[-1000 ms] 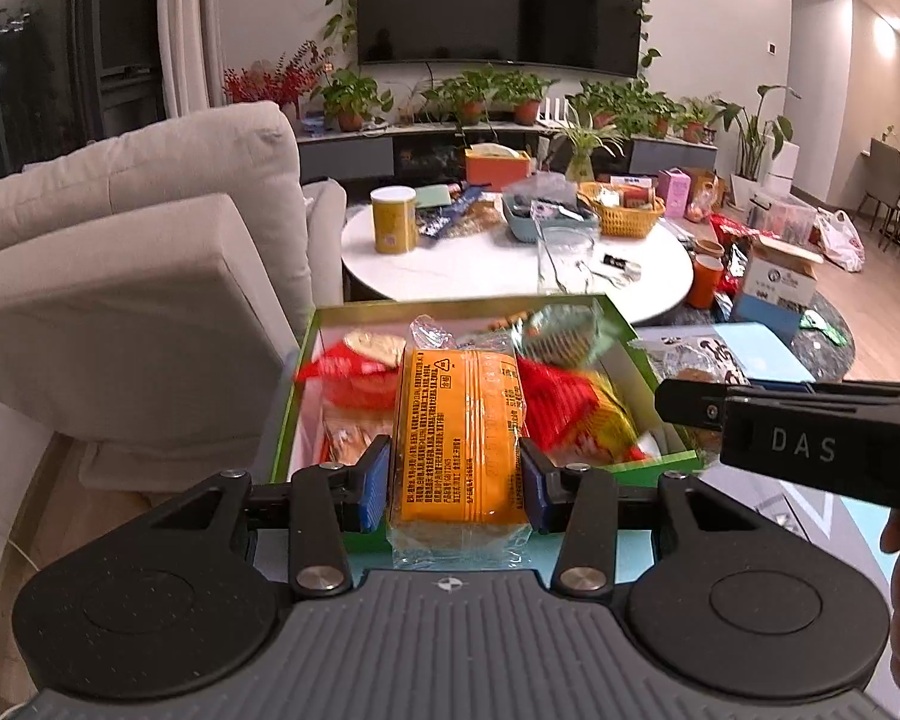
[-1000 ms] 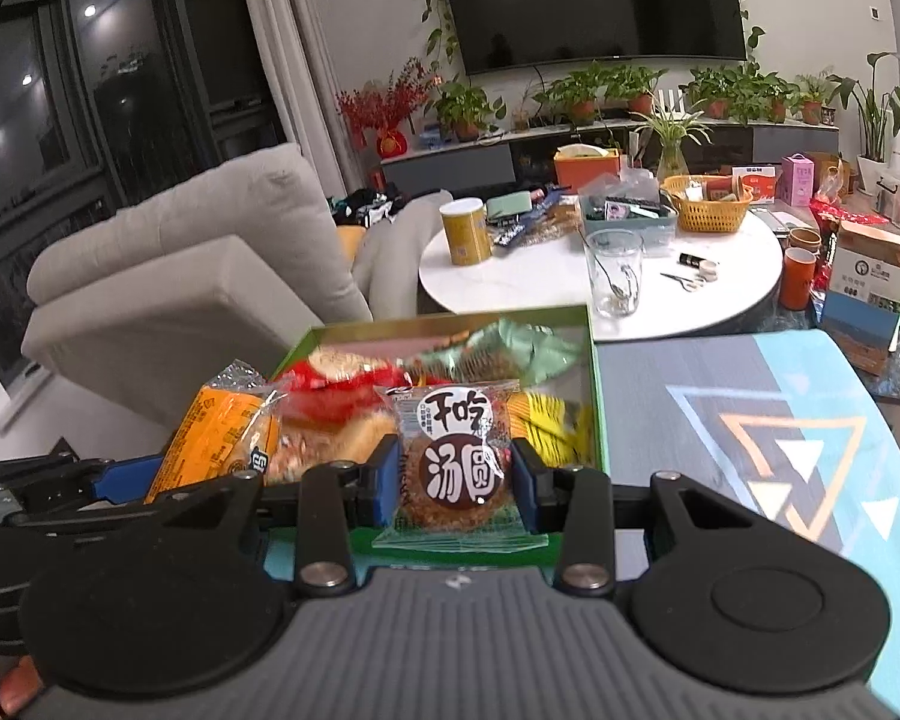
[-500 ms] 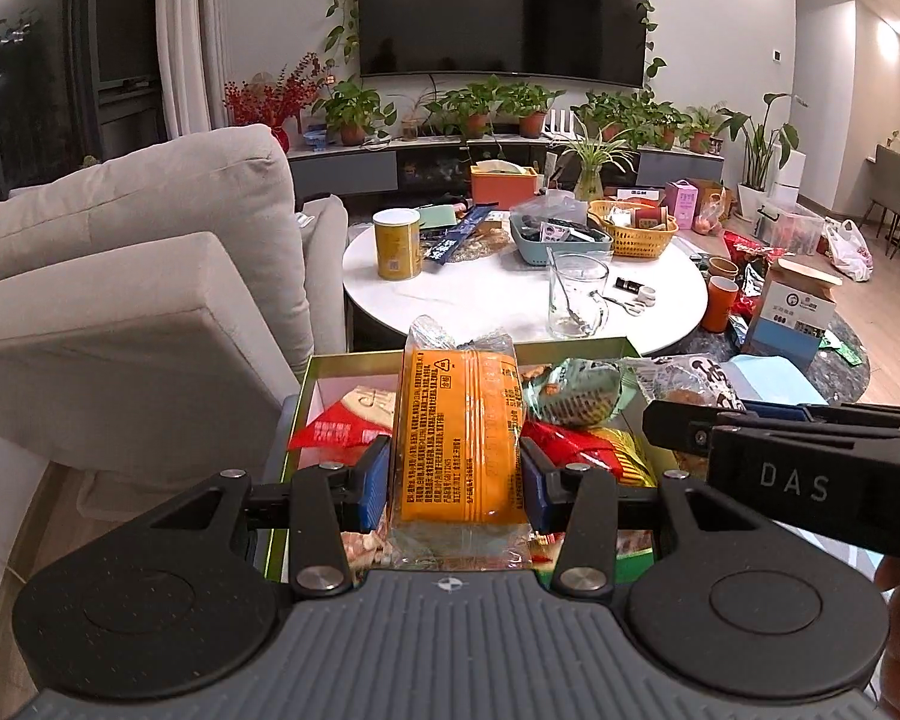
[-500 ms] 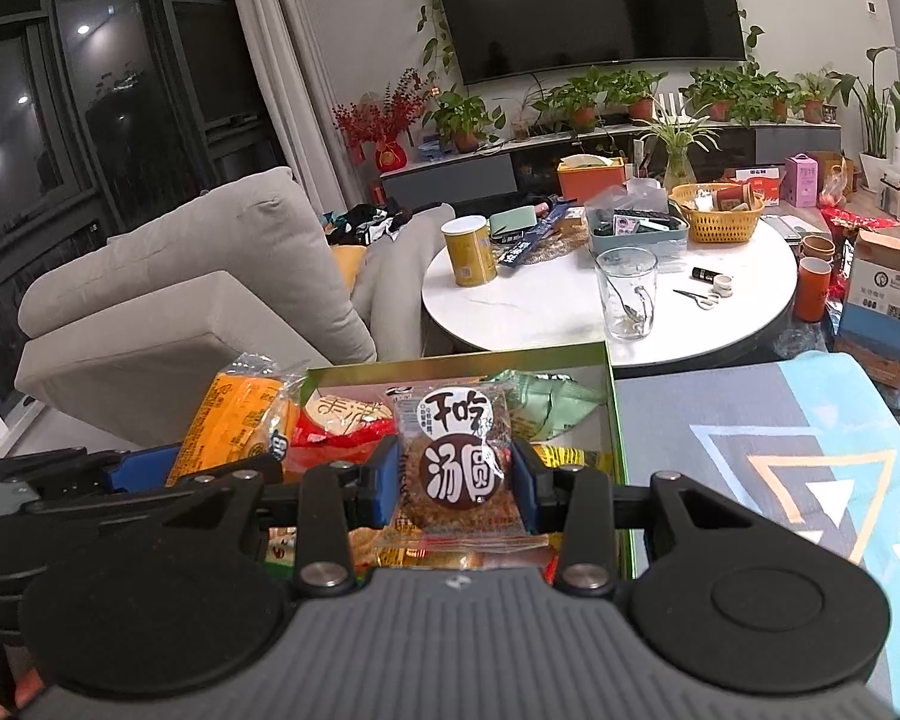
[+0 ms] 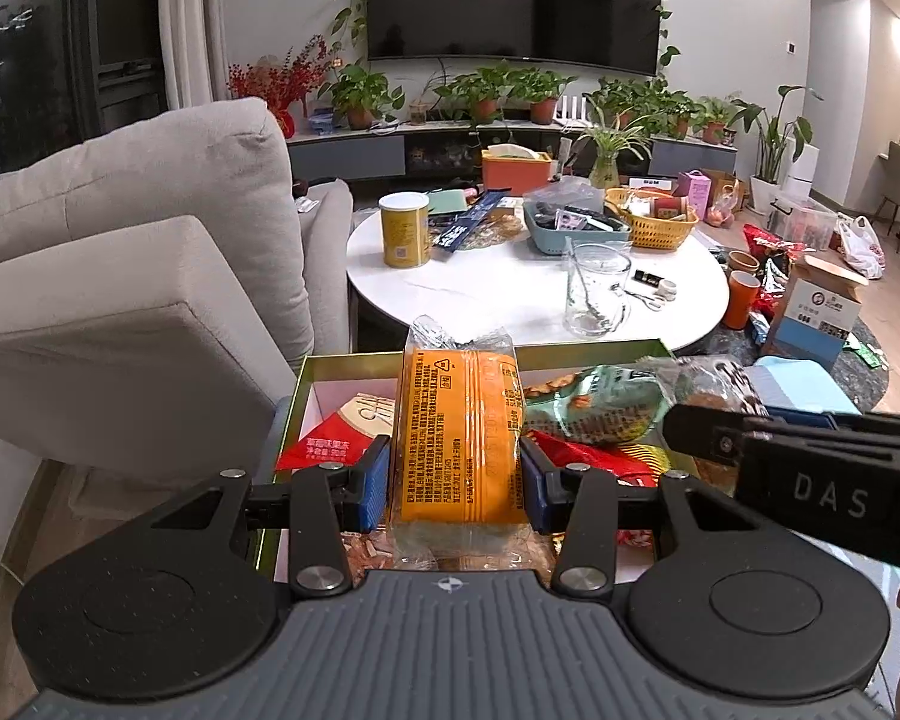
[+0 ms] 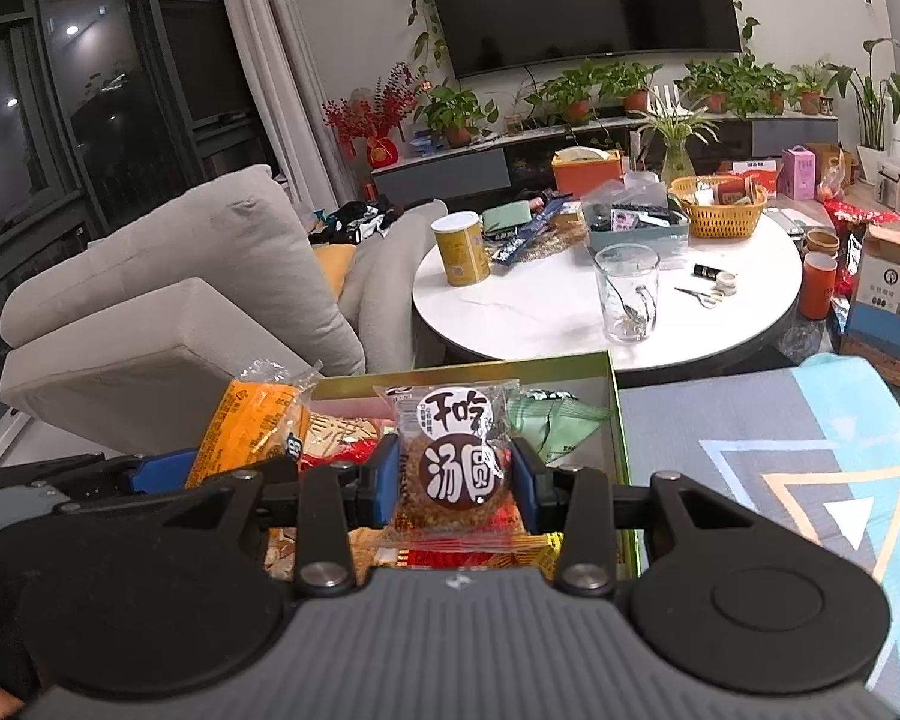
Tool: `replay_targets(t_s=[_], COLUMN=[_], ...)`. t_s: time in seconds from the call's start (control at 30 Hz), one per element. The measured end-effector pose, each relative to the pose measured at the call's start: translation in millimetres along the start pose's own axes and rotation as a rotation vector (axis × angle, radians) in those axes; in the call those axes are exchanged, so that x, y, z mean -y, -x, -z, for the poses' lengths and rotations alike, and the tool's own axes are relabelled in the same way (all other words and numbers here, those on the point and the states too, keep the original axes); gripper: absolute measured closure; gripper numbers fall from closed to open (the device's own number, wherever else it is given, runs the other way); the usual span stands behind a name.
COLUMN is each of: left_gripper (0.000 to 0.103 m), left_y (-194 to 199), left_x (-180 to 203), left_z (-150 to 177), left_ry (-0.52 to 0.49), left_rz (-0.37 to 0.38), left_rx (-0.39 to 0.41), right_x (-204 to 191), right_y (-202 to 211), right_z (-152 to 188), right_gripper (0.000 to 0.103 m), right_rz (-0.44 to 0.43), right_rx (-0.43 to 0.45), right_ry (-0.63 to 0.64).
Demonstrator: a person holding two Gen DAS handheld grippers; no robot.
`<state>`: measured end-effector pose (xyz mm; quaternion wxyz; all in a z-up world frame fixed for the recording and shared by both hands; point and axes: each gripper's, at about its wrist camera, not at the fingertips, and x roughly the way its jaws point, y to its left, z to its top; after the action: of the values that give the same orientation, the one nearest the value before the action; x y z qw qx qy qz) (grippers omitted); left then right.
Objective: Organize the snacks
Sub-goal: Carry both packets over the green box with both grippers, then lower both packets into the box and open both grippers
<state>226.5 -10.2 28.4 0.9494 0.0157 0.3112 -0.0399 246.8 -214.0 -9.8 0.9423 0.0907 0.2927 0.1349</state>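
Left wrist view: the left gripper (image 5: pixel 455 480) pinches an orange pack (image 5: pixel 457 438) between its blue pads (image 5: pixel 373 483). The pack stands upright between the jaws, its crimped clear top rising above them and its clear bottom edge hanging below. Under and beyond the jaws lies an open green box (image 5: pixel 299 384) of snacks: a red sachet (image 5: pixel 330 438) just left of the jaws, a green bag (image 5: pixel 594 411) and red wrappers to their right. The right gripper (image 5: pixel 810 468) reaches in from the right edge, beside the left jaws, with a clear wrapper at its tip. Past the box stands a round white desk (image 5: pixel 510 294) with a glass mug (image 5: pixel 594 288) and a yellow can (image 5: pixel 404 229).

Right wrist view: the right gripper (image 6: pixel 455 483) pinches a round brown cake in a clear wrapper (image 6: pixel 450 456), upright between the pads (image 6: pixel 385 480), its white label above the jaws. The box (image 6: pixel 621 438) lies below and beyond the jaws, its right wall just right of them, on a grey and blue mat (image 6: pixel 768 438). The left gripper (image 6: pixel 150 471) sits to the left, holding the orange pack (image 6: pixel 246 432) over the box.
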Motion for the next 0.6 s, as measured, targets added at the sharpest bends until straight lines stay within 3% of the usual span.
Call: replay_targets(t_s=[0.6], left_gripper=[0.062], left_y=[-33.4], left_x=[-8.5], left_z=[12.4], left_ry=[0.005], left_rz=[-0.012], left_rx=[-0.06], right_x=[8.1], right_y=[-29.9], right_z=[17.0], right_gripper=[0.027], right_rz=[0.023], right_rx=[-0.086], right_ry=[-0.032])
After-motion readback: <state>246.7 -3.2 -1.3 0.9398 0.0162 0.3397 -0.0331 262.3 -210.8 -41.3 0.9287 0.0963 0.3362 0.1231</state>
